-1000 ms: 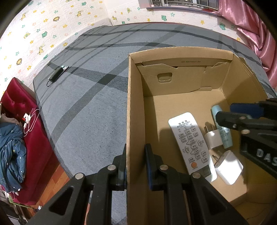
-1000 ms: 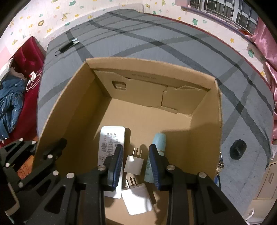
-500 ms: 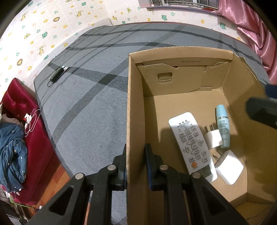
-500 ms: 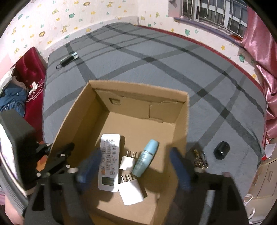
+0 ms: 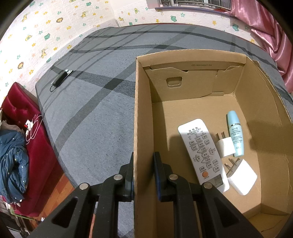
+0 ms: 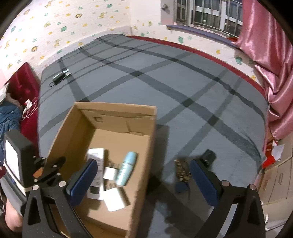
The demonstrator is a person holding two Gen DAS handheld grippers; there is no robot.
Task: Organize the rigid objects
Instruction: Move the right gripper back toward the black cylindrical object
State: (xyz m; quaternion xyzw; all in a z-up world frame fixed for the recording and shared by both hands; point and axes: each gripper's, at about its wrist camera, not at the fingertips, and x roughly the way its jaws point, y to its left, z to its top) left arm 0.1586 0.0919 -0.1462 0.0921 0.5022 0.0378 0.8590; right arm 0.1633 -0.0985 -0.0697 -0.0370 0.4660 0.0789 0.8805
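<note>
While tight on box, left claw.

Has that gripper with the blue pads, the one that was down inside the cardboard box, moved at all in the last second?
Yes. The right gripper has lifted up and out of the brown cardboard box and swung toward its right wall, jaws opening and empty.

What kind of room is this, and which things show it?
Probably a child's bedroom in a home. The wallpaper has cartoon animals and stars, a wide bed with a grey striped cover fills the room, and a pink satin curtain hangs by a barred window.
</note>
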